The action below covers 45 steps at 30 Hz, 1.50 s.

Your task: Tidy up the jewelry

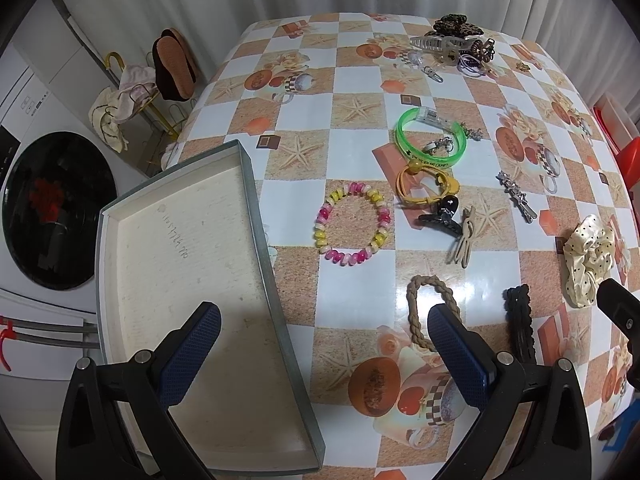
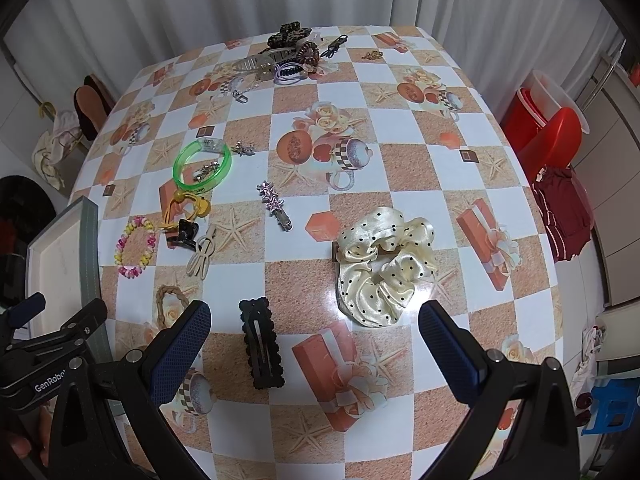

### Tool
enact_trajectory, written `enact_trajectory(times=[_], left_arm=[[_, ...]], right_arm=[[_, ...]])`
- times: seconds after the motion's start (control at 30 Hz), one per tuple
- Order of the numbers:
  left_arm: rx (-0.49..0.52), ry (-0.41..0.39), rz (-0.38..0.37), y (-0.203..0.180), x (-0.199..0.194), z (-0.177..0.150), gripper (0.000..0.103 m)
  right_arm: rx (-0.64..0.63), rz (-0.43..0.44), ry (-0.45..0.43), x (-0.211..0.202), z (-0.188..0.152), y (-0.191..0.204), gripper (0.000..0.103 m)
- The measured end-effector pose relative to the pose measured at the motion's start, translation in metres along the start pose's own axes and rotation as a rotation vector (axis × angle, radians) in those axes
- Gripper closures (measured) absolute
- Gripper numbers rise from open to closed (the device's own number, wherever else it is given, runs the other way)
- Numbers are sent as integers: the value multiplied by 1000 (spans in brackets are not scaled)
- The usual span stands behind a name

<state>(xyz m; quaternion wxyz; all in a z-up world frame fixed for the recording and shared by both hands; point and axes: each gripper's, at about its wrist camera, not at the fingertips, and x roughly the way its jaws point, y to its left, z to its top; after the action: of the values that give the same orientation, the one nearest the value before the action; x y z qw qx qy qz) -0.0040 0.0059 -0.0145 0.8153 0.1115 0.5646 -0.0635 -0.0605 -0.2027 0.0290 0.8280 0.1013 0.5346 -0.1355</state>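
Nearest to the right gripper (image 2: 314, 344), whose jaws stand wide apart and empty, lies the black scalloped clip (image 2: 261, 344), flat on the table (image 2: 400, 140). I think it should be pinched across its narrow sides, low, because it is thin. The left gripper (image 1: 324, 344) is also spread and empty, above the wall of the grey box (image 1: 262, 240), which has a bare cream floor.

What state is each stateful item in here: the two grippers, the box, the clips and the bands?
Left gripper: jaws open, holding nothing.
Right gripper: jaws open, holding nothing.
Grey box: lidless, nothing in it.
Black snap clip: flat on the table, closed.
Polka-dot scrunchie: loose on the table.
Green bangle: lying flat, charms inside its ring.
Beaded bracelet: lying flat, a closed loop.
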Motion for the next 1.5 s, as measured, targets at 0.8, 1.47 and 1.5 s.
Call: enact_trajectory(times=[0.8,1.47,1.5], left_arm=[[-92,-12,-84,12,22,64,0],[-21,23,-183,-39,104,152,17],[-16,28,-183,-41,107,153,18]], right_arm=[[-49,32,0,21,30,0,0],[-170,114,117,101,90,22,6],[-177,113,125,105,89,23,7]])
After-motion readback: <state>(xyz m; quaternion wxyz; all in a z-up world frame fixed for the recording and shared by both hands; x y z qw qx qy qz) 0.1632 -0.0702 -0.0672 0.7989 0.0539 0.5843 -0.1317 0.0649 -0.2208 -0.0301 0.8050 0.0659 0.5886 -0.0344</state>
